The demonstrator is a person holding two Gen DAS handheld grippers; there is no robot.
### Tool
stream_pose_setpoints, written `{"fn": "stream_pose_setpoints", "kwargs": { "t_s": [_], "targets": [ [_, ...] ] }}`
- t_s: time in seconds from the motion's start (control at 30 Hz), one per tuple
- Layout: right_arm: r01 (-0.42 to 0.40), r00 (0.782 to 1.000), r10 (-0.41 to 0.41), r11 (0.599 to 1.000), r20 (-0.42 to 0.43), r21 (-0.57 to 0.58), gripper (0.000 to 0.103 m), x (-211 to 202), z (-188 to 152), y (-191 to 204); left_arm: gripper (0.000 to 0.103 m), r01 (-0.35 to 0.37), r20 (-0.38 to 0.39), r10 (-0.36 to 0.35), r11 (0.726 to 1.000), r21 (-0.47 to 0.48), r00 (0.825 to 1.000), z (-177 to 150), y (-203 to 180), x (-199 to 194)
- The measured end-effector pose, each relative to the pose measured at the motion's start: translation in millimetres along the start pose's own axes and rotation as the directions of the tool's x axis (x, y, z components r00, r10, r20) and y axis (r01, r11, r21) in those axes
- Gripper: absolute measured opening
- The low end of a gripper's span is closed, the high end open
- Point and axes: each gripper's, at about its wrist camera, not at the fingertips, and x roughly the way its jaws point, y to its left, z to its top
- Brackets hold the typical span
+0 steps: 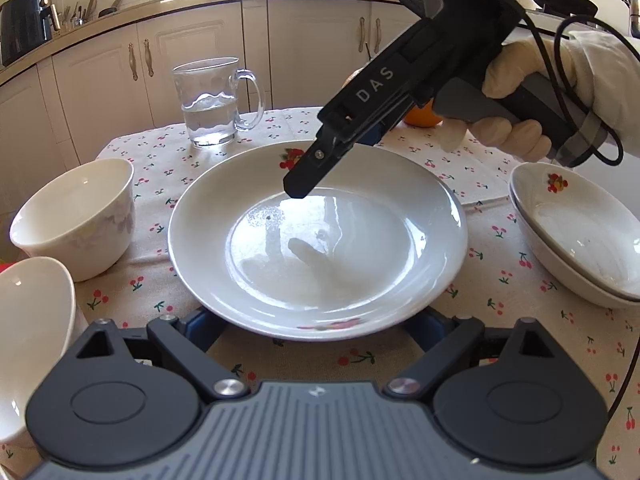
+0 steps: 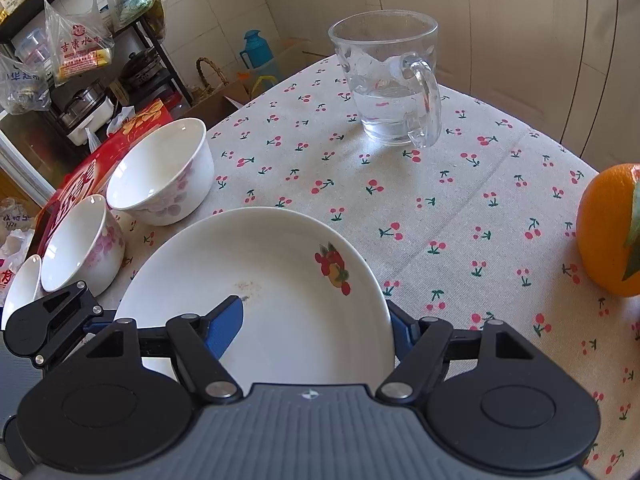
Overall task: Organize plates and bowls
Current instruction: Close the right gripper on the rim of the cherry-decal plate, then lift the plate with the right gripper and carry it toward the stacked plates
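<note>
A large white plate [image 1: 320, 208] with a fruit print fills the middle of the cherry-print tablecloth [image 1: 500, 352]. My left gripper [image 1: 314, 334] stands wide, and its blue fingers [image 1: 200, 332] run under the plate's near rim, which hides their tips. Whether they press on the plate is hidden. My right gripper [image 2: 316, 304], held by a gloved hand [image 1: 516, 80], straddles the far rim with jaws apart. One finger [image 2: 226, 326] hangs over the inside of the plate [image 2: 280, 280] and the other [image 2: 400, 332] stands just outside the rim. Its inner fingertip [image 1: 298, 188] hovers above the glossy surface.
Two flowered bowls [image 2: 160, 168] [image 2: 80, 240] stand left of the plate, and two stacked plates [image 1: 576, 232] stand to its right. A glass mug [image 1: 212, 104] with water stands behind it. An orange [image 2: 612, 232] lies at the right. A red box [image 2: 80, 176] is beyond the bowls.
</note>
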Motion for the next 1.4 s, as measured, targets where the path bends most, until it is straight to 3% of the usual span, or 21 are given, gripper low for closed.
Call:
{"fn": "stream_pose_setpoints", "kwargs": {
  "t_s": [0.97,1.4],
  "targets": [
    [0.020,0.999,-0.022,0.999,0.042,0.039,0.079,-69.0,-66.3,96.9,0.094,0.043,-0.002,-0.043,0.991,0.130,0.999,-27.1,-14.8,-99.7],
    [0.034,0.995,-0.044,0.994,0.093,0.104,0.079,-103.9,-117.2,107.0,0.094,0.101,-0.007,-0.102,0.975,0.199,0.995,-31.6,-45.7,-118.5]
  ]
}}
